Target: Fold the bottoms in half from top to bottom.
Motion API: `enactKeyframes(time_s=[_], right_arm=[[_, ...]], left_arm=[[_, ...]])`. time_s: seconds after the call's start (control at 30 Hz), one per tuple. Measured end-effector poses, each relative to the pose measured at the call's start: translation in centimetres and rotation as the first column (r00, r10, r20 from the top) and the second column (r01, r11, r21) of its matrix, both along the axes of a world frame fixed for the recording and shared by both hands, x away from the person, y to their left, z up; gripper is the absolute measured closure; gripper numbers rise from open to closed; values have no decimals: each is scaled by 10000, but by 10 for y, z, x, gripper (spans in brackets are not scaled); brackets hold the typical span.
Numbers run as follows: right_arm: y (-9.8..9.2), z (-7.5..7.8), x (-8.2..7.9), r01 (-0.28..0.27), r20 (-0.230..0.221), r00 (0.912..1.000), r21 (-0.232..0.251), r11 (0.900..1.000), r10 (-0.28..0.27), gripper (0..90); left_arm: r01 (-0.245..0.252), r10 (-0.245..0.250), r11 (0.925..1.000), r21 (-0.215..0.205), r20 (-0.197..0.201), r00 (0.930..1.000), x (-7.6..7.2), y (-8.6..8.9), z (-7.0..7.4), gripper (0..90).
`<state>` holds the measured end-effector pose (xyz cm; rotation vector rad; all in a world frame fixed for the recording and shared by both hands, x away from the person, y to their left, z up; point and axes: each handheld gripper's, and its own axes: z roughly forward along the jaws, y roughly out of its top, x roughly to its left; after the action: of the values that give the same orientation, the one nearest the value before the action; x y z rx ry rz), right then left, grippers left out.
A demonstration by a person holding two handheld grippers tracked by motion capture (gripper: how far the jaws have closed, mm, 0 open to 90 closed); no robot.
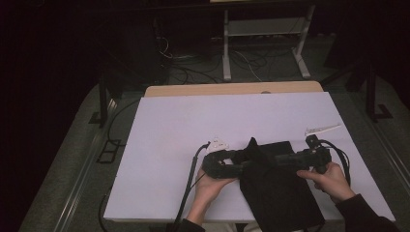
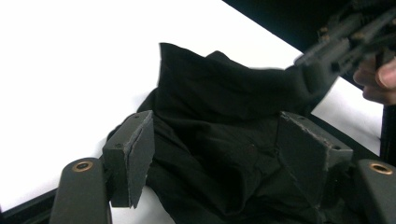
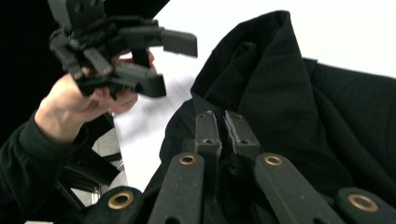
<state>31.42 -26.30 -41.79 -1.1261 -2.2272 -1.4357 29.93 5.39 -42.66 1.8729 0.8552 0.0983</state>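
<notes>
Setting: a white surface point(image 1: 193, 125) under a fixed overhead camera, with a dark floor, cables and a pale metal frame point(image 1: 263, 43) beyond its far edge.

Cloth: a black cloth point(image 1: 275, 183) lies on the near right part of the surface, one corner lifted into a peak between the two tools, the rest spread flat toward the person.

Left gripper: the left gripper point(image 1: 231, 162), held in the person's left hand point(image 1: 210, 186), points toward the cloth's raised edge. In the left gripper view its fingers point(image 2: 133, 156) stand wide apart, with rumpled cloth point(image 2: 219, 140) bunched in the gap between them and just beyond; whether the pads touch the fabric cannot be told.

Right gripper: the right gripper point(image 1: 270, 159), held in the right hand point(image 1: 331, 179), reaches across the top of the cloth. In the right gripper view its fingers point(image 3: 208, 133) are pressed together with black cloth point(image 3: 275, 93) rising directly ahead of the tips and lying all around them; a fold appears pinched between them.

Opposite tool: seen from the right gripper view, the left gripper point(image 3: 161, 63) hangs up and to the left of the fingers, its own pair spread.

Cables: a black cable point(image 1: 191, 181) trails from the left tool toward the near edge.
</notes>
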Motion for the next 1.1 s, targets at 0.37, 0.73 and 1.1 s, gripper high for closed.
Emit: enactKeyframes(time_s=[0.37,0.73,1.1], right_arm=[[-8,-4,-15,-284,-111,9995,-94,9996,283,836],[-14,-11,-26,-786,-184,9968,-351,9963,780,832],[-25,-20,-35,-1138,-467,9927,-532,9921,1114,827]], left_arm=[[-249,246,9996,-156,-184,9995,19,9,4,216],[-385,386,9992,65,-153,9991,27,16,2,140],[-758,758,9971,40,-83,9971,30,20,3,139]])
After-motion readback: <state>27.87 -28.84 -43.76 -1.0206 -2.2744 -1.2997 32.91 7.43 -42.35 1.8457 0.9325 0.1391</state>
